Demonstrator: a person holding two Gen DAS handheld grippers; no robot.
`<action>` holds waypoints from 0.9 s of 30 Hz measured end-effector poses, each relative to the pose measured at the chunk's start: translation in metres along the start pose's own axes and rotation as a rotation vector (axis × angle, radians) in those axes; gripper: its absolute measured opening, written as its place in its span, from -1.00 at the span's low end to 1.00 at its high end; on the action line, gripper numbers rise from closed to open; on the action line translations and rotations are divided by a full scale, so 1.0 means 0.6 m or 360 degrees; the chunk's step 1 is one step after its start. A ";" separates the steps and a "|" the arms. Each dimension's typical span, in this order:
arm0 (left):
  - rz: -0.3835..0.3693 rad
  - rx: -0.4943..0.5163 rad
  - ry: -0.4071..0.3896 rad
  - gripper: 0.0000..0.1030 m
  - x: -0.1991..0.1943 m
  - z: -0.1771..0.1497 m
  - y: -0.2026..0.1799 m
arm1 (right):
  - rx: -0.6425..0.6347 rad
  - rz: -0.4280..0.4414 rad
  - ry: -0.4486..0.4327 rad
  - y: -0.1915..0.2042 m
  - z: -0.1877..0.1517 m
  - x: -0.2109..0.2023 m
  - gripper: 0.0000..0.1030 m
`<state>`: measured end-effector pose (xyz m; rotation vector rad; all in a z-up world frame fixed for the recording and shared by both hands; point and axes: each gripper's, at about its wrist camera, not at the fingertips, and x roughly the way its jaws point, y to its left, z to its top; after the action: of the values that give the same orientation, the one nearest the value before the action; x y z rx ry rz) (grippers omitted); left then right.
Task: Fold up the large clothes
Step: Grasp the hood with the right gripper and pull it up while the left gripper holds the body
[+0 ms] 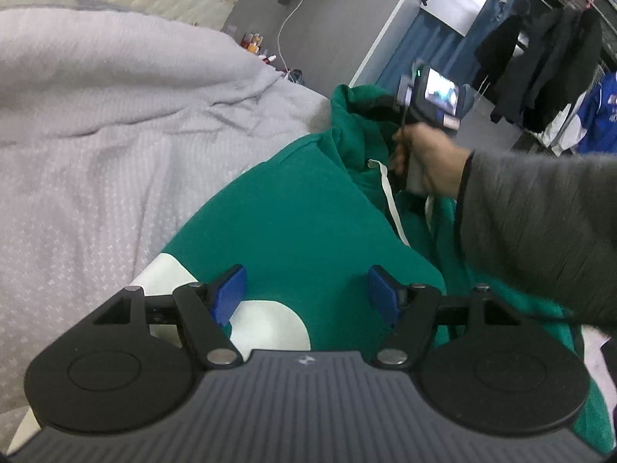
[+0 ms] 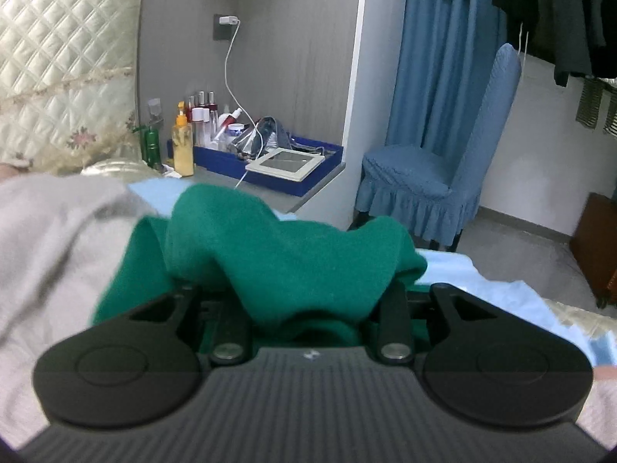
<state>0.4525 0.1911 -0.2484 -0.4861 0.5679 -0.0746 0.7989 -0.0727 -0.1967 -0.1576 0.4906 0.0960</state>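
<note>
On the left, the left gripper (image 1: 306,293) hung with its blue pads spread, nothing between them, just above the green hoodie's (image 1: 304,208) body and its white print (image 1: 270,332). The hoodie lay along the right edge of the grey bedspread (image 1: 96,123). Farther right, the right gripper (image 2: 308,305) pinched a bunched fold of the hoodie's upper part, near the hood and white drawstring (image 1: 389,200). The carry would probably go best kept low, grip firm, with the left pinning the body flat.
</note>
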 end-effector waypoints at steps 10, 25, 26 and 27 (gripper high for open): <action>0.0003 0.0004 -0.0008 0.44 -0.008 0.003 0.001 | 0.0250 0.0013 -0.0134 -0.022 0.007 -0.113 0.47; -0.0097 0.0211 -0.0010 0.44 -0.158 -0.007 -0.049 | 0.0186 0.0220 -0.0035 -0.051 -0.074 -0.542 0.47; -0.0106 0.0223 -0.0019 0.44 -0.172 -0.010 -0.056 | 0.0177 0.0240 -0.0028 -0.052 -0.082 -0.573 0.47; -0.0116 0.0237 -0.0034 0.44 -0.187 -0.013 -0.063 | 0.0173 0.0261 -0.0019 -0.055 -0.091 -0.608 0.47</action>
<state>0.3560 0.1766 -0.1808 -0.3621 0.5196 -0.1798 0.4575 -0.1344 -0.0663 -0.0098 0.4949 0.2300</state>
